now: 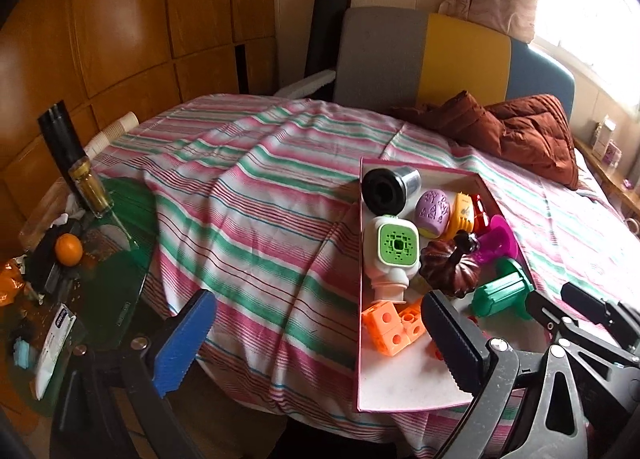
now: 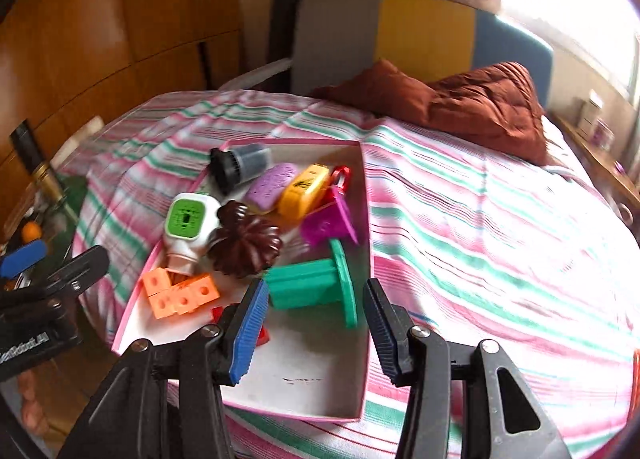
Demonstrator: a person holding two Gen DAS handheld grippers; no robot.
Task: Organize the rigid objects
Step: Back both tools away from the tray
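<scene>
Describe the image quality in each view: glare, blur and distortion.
Left wrist view: sharp in the middle, the window at top right blown out to white, fisheye bending the wooden wall panels. Right wrist view: softer, motion-smeared on the striped bedspread and the toys in the pink-rimmed box, with stronger window glare washing out the right side.

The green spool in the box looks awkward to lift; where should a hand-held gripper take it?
Grip the green spool by its ribbed barrel, coming from above and closing across the barrel. It lies on its side with the wide flange on the right, so the barrel is probably the narrowest, most exposed part.
</scene>
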